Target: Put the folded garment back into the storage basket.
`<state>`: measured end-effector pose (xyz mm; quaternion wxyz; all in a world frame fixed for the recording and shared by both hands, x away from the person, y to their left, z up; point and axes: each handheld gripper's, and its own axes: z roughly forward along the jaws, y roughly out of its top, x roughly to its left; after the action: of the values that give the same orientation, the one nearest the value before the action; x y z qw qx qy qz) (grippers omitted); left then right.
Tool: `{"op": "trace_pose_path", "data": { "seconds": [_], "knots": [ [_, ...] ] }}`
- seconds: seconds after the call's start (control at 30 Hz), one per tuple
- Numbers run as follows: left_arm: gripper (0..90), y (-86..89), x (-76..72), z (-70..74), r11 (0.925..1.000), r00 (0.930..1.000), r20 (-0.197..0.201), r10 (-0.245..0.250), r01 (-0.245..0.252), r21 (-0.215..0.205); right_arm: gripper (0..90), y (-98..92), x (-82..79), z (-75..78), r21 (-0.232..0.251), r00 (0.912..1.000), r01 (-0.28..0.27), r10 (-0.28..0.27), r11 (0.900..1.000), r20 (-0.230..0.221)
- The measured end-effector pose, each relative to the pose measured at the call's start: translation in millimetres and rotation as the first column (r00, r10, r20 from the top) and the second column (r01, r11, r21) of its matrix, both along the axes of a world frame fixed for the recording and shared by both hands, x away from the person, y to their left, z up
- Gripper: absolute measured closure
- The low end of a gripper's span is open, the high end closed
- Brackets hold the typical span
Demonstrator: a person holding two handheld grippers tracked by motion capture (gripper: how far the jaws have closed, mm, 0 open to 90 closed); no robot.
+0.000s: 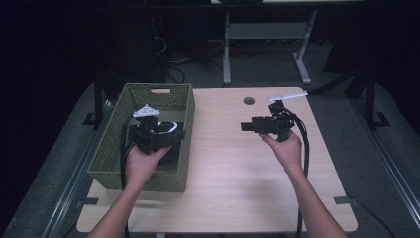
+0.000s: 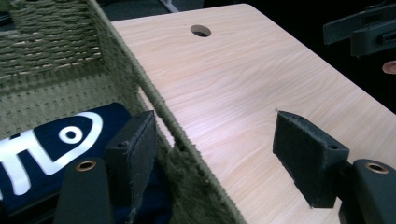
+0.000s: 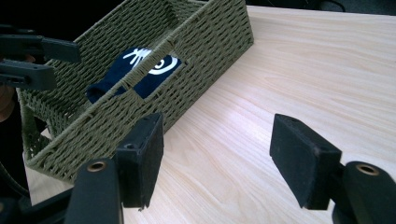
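Hovering with jaws wide and empty, the left gripper [image 1: 173, 135] straddles the basket [image 1: 111, 158] wall above the folded navy cloth [image 3: 135, 70], risking snagging the weave; right gripper [image 1: 246, 126] likewise empty.

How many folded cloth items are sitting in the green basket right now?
1: a navy cloth with a white print lies on the floor of the woven basket, under the left tool. More could be hidden beneath it.

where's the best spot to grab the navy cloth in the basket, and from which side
Probably from straight above. The navy cloth lies flat on the floor of the basket, whose tall woven walls block any sideways approach. Pinch a raised fold or edge, likely the one nearer the table.
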<state>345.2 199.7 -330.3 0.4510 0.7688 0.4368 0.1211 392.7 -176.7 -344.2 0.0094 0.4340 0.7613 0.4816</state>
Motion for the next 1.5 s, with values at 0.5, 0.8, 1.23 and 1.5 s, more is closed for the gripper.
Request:
{"op": "trace_pose_path", "data": {
  "seconds": [0.5,0.8,1.23,1.5],
  "knots": [
    [28.4,-23.5,-3.4,1.3,0.9986,0.9988,0.007,-0.048,0.049,-0.019,33.4,-20.0,-7.5,-0.5,-0.004,1.0,0.008,-0.008,1.0,-0.004],
    [27.9,-39.6,-2.8,4.6,0.9968,0.9967,0.019,-0.079,0.079,-0.016,32.9,-31.0,-10.9,-2.0,-0.002,0.9998,0.018,-0.018,1.0,-0.004],
    [25.8,-65.1,-4.2,0.3,0.9926,0.9926,0.019,-0.12,0.12,-0.015,31.6,-53.1,-18.5,-5.4,-0.005,0.9993,0.038,-0.039,0.999,-0.004],
    [25.1,-78.3,-7.1,-3.1,0.9896,0.9898,0.012,-0.142,0.142,-0.022,31.1,-65.1,-23.4,-9.6,-0.016,0.9988,0.049,-0.049,0.999,-0.005]
  ]
}}
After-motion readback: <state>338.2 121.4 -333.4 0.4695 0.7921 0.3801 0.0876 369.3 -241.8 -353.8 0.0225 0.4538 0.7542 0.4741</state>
